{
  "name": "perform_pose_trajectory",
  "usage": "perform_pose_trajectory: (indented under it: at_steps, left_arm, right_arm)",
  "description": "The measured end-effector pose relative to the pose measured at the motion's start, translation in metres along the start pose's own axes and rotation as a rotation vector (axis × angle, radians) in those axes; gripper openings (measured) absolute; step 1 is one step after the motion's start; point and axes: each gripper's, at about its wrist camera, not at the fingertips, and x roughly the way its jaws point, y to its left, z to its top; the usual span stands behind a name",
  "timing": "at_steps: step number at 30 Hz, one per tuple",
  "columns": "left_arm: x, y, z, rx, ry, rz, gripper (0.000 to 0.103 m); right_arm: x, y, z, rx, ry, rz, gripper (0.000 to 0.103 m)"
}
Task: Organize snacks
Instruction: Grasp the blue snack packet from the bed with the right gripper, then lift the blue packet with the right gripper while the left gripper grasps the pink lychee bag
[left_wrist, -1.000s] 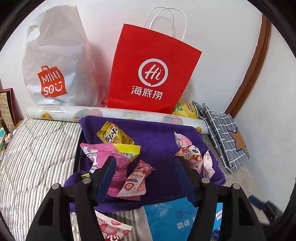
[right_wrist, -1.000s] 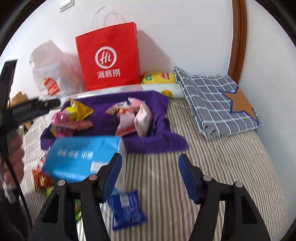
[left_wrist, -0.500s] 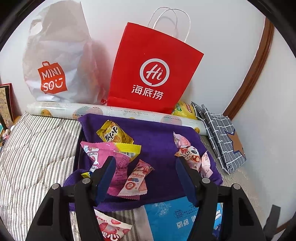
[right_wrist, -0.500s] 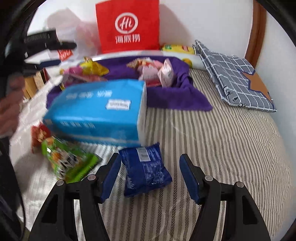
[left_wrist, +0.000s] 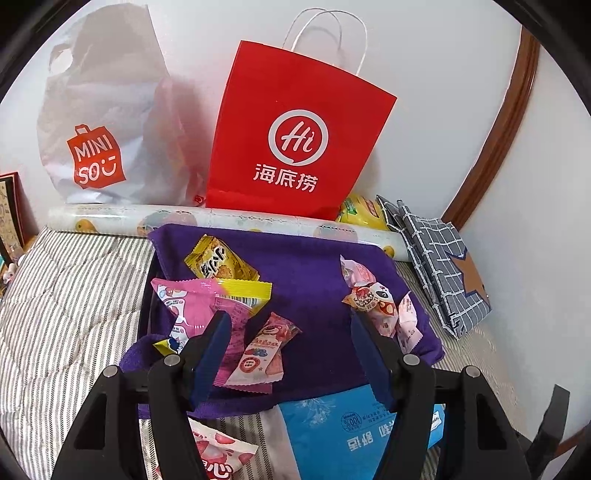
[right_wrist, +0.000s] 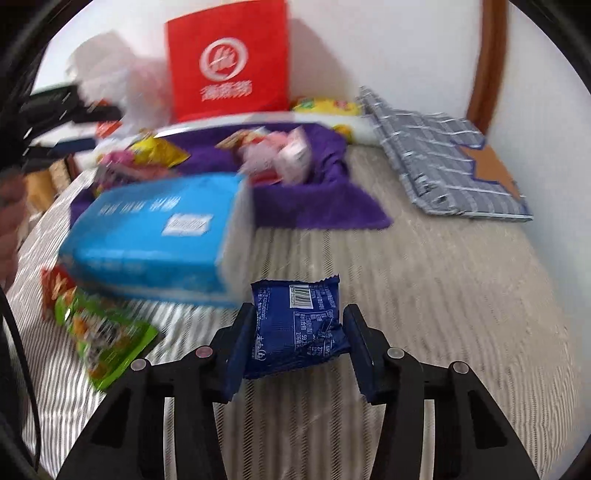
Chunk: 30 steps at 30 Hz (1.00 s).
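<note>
At lower centre, the right gripper (right_wrist: 298, 341) has just been closed onto the blue packet (right_wrist: 297, 326), now pinched for carrying; the left gripper (left_wrist: 290, 354) is held half open, empty.

Dark blue snack packet (right_wrist: 299, 328), barcode side up, crumpled, on striped bedding, beside blue tissue pack (right_wrist: 159, 236)

White bag (left_wrist: 103, 122) reads "MINISO"; red bag (left_wrist: 295, 144) "Hi".
</note>
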Motion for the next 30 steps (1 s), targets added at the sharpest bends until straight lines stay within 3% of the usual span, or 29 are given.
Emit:
perform_pose_trajectory:
  at_steps: [5,14,21,26,30]
  left_arm:
    - [0.001,-0.001,-0.002,0.006,0.002,0.003,0.065]
    - [-0.006,-0.003,0.000,0.020,0.009,-0.057,0.065]
    - [-0.026,0.010,0.003,0.081,0.006,-0.015,0.065]
    - [-0.038,0.039,-0.012,0.031,0.081,-0.010,0.065]
    - [-0.040,0.052,-0.036,0.047,0.138,0.014,0.065]
  right_arm:
    - [0.018,-0.006,-0.002,0.032,0.054,0.017,0.048]
    - [0.018,-0.005,-0.001,0.041,0.053,0.019,0.048]
    - [0.018,-0.005,0.000,0.039,0.061,-0.006,0.048]
    - [0.018,-0.005,0.000,0.040,0.062,-0.005,0.048]
    - [0.018,-0.006,0.000,0.049,0.060,0.005,0.049]
